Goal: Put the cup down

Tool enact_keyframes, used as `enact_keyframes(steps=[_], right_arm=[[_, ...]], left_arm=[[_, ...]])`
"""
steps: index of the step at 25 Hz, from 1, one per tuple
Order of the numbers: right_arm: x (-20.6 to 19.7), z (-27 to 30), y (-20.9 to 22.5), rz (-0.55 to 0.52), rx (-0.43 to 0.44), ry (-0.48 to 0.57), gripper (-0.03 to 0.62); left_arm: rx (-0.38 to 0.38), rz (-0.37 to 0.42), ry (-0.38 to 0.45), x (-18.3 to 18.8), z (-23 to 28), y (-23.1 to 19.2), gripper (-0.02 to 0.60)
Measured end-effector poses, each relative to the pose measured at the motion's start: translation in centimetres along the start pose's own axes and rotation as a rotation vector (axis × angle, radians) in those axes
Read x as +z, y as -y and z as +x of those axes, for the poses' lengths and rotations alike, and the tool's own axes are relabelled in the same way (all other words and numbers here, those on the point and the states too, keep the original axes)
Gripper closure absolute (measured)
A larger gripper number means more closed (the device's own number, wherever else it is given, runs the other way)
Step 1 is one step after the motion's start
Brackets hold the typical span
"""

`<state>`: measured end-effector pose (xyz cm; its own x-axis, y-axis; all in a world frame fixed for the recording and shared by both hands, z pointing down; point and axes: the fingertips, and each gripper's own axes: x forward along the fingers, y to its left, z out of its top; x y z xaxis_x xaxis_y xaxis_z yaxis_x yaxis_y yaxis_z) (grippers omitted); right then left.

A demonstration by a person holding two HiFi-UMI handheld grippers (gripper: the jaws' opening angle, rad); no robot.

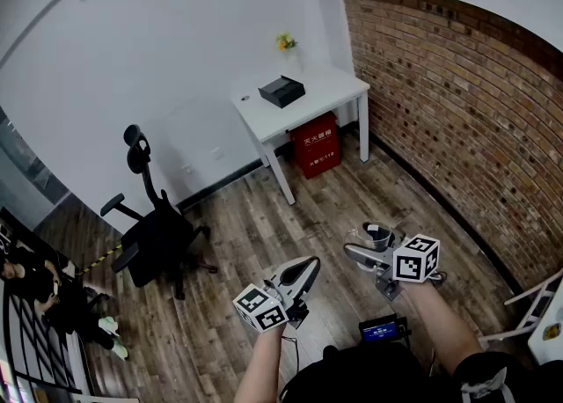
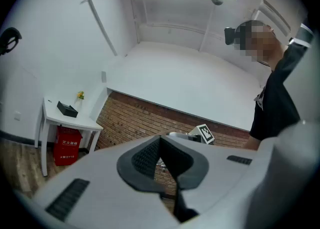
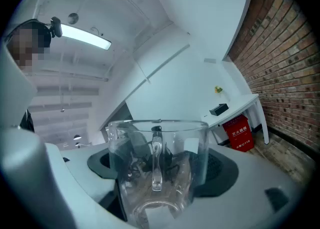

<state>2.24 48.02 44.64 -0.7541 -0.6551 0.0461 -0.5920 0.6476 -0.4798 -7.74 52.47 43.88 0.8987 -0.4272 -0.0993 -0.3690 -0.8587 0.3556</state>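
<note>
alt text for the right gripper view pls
A clear glass cup with a handle is held in the wide-set jaws of the right gripper, seen close up. Beyond it stand a white table with a red box beneath and a brick wall.

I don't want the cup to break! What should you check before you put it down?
1. The glass cup is gripped between the right gripper pads: ok.
2. Cup upright, rim up: ok.
3. The left gripper is shut, empty, apart from the cup: ok.
4. Surface right beneath the cup: not ok; only wooden floor far below.
5. The white table has bare space beside the black box: ok, but it stands across the room.
</note>
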Motion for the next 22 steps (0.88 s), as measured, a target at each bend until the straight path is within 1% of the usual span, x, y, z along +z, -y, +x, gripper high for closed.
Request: enact_keyframes(steps=[3, 7, 22], right_arm=[[0.11, 0.27, -0.11, 0.000, 0.001, 0.000, 0.175], [0.18, 0.33, -0.33, -0.003, 0.004, -0.003, 0.175], [0.33, 0.14, -0.14, 0.009, 0.000, 0.012, 0.175]], left_arm=[[-0.007, 0.014, -0.005, 0.43, 0.01, -0.08, 0.574], [0.001, -0.001, -0.005, 0.36, -0.02, -0.29, 0.574], [-0.001, 0.002, -0.005, 0.24, 0.01, -0.19, 0.574]])
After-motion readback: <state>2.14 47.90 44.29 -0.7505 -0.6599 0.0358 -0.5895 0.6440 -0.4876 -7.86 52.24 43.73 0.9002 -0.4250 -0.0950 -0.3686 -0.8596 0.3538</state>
